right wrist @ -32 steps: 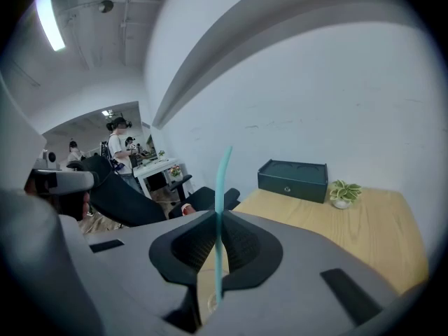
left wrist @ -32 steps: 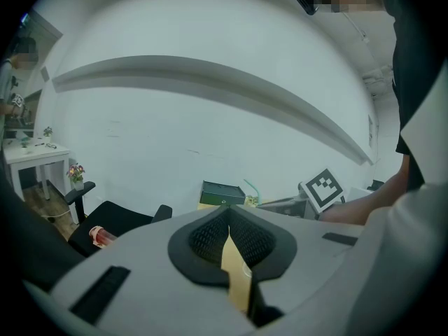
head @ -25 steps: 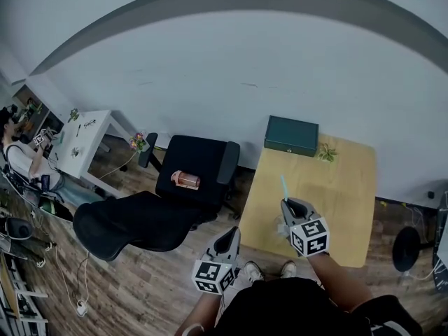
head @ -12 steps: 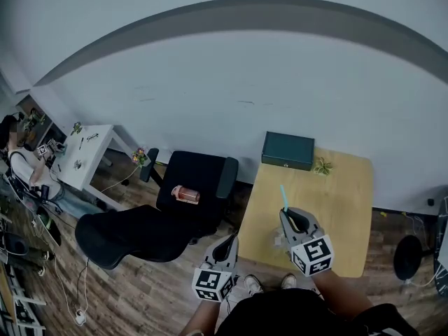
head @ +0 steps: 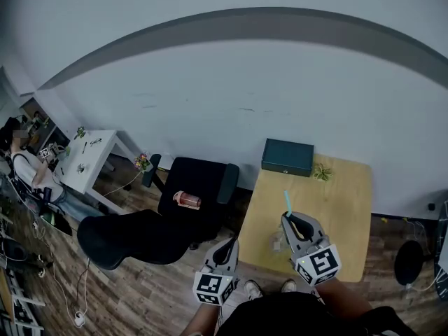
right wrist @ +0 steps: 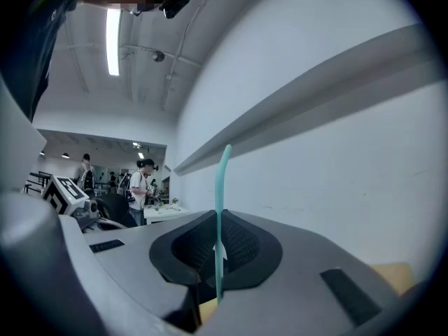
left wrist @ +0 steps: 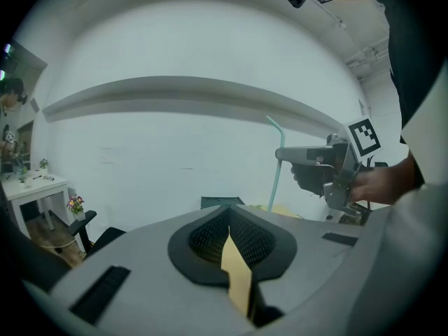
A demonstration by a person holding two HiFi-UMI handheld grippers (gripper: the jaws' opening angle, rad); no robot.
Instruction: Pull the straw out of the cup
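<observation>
Right gripper view: right hand-held gripper (right wrist: 218,254) pinches the straw (right wrist: 221,187) upright to draw it from the cup (head: 278,242); left hand-held gripper (left wrist: 228,238), pressed together, idles.

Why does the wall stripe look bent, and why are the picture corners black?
Head view: the wide-angle lens bows the grey wall stripe into an arch. Both gripper views: round picture, black corners. Right gripper view: the ceiling light glares white, the straw looks sharp.
</observation>
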